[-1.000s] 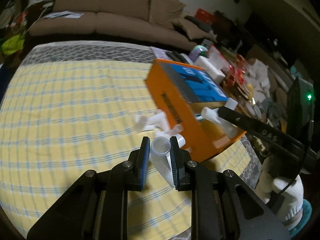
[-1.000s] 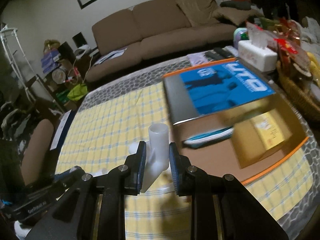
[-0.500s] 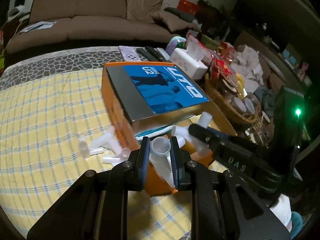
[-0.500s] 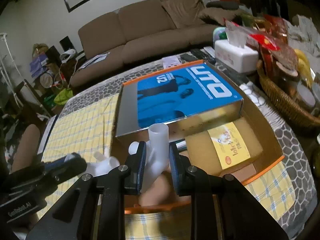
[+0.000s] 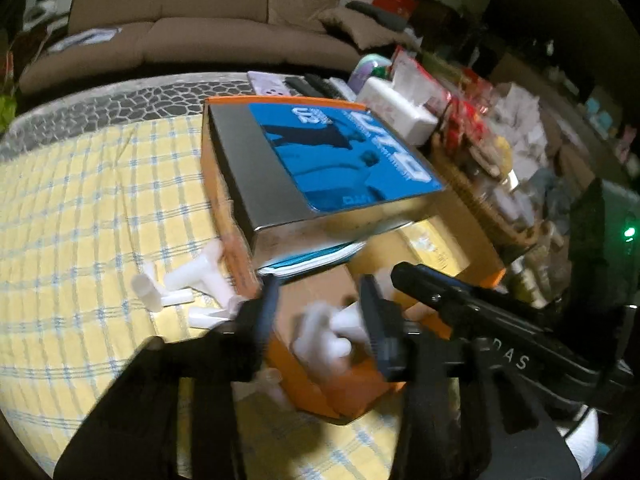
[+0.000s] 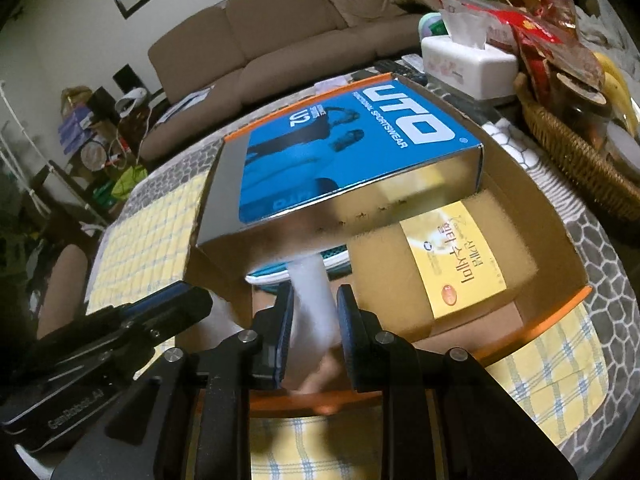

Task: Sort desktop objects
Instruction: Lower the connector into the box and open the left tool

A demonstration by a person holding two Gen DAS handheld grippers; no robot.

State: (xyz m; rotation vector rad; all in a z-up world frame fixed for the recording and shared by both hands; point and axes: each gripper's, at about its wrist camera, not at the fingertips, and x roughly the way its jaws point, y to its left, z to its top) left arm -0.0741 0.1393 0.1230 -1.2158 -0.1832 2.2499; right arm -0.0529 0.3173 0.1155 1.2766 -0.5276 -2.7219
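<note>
Left tool (image 5: 318,312) over the near end of the orange cardboard box (image 5: 240,256), jaws opening, blurred white pipe fitting (image 5: 326,340) loose between them, pads no longer pressing on it. Right tool (image 6: 314,320) just beside, clamped on a second white pipe fitting (image 6: 310,304), above the box's bare floor, near the tan carton with the yellow label (image 6: 452,264) and the blue sportswear box (image 6: 348,148). More white fittings (image 5: 180,284) lying on the yellow checked cloth (image 5: 88,208) of the counter, just left of the box wall.

Likely risks: released fitting bouncing off the box rim and landing back on the cloth, caused by a drop so close to the near wall; collision between the two tools, crowded over the same corner; right fitting catching the blue box's edge if let go too far in.

Against a second ago: left jaws then tight on their fitting, now parting; both tools then over the cloth, now above the box; right grip unchanged.
</note>
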